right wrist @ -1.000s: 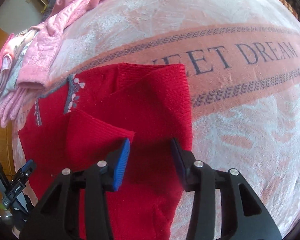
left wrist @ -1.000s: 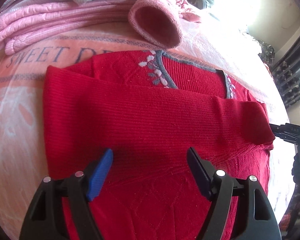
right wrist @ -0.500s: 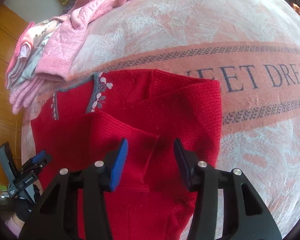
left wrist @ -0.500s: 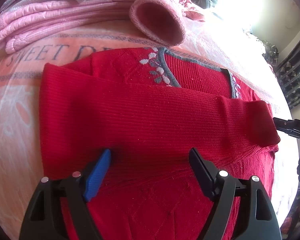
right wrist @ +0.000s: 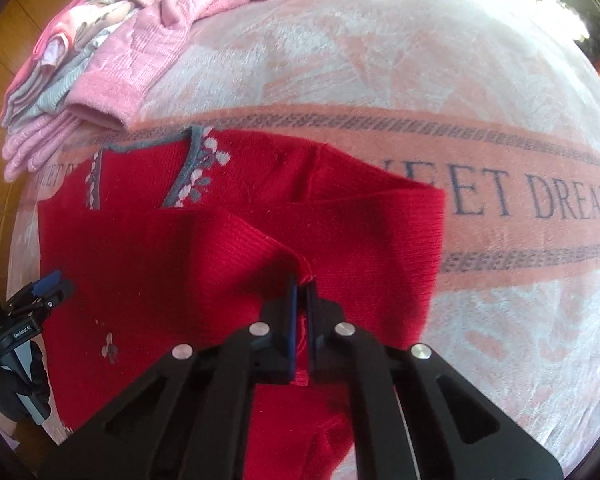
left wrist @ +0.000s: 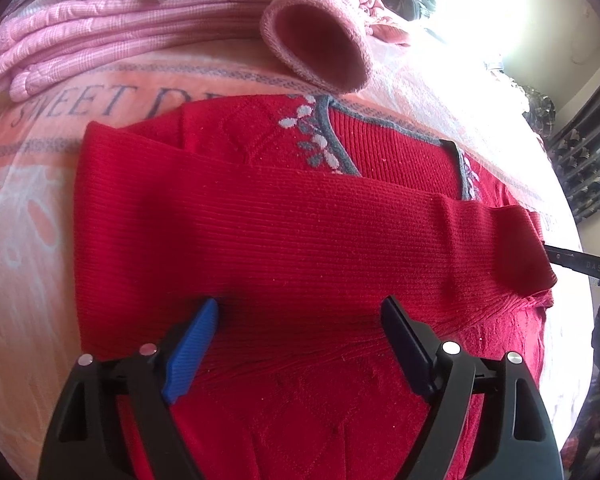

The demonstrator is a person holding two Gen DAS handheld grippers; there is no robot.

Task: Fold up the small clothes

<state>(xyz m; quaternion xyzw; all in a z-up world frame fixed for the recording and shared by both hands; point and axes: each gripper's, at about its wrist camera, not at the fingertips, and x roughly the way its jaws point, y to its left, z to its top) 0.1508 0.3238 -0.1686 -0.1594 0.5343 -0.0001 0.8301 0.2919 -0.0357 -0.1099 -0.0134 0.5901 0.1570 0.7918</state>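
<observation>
Red sweater (right wrist: pixel 148 280) is lying flat on the bed blanket (right wrist: pixel 480 80), one sleeve already folded across; right gripper (right wrist: pixel 300 292) fingers are clamping the sleeve cuff (right wrist: pixel 288 252), left gripper (left wrist: pixel 298 320) fingers are hovering spread above it, body folds judged remaining.

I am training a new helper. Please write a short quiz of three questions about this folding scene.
1. True or false: the right gripper is shut on the red sweater.
2. Is the left gripper open or shut?
3. What lies behind the sweater: A) a pile of pink clothes, B) a basket, C) shoes?

Key: 1 true; 2 open; 3 A.
</observation>
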